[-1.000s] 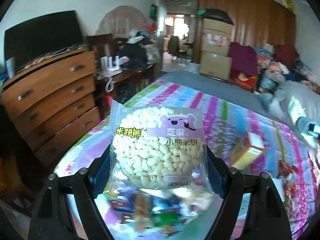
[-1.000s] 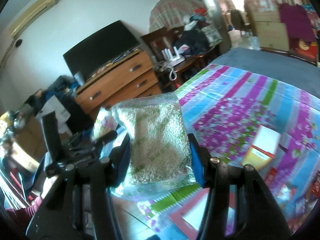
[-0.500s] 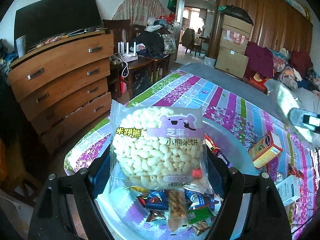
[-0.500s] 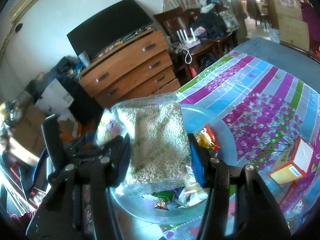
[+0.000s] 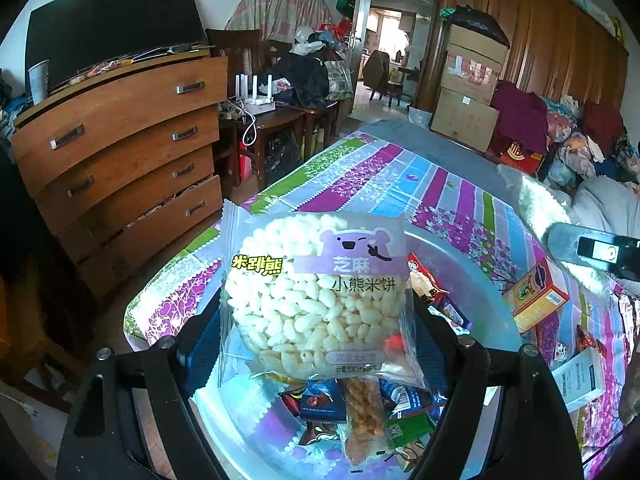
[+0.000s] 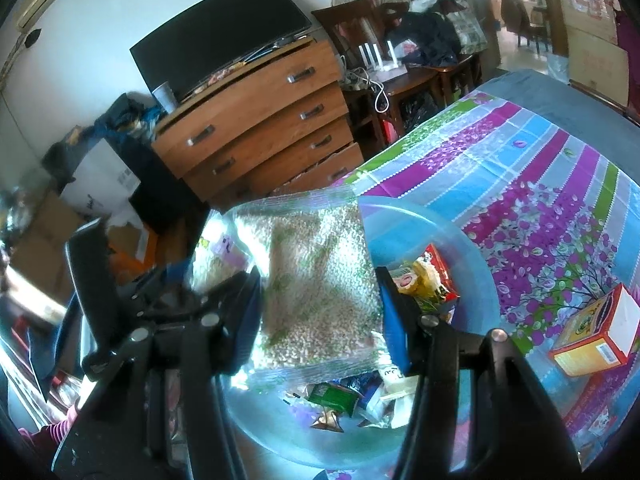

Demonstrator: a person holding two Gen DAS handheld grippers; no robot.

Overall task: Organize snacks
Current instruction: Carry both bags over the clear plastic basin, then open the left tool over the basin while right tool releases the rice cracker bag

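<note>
Both packets have swung in over the clear plastic bowl (image 5: 472,276) since a second ago, and now I'm hanging them right above the snacks piled inside. My left fingers (image 5: 320,332) are gripping the bear rice cake packet (image 5: 316,296) by its sides, my right fingers (image 6: 320,308) are clamping the puffed grain bag (image 6: 320,280), with the orange box (image 6: 596,336) lying nearby on the striped tabletop (image 6: 540,184).
</note>
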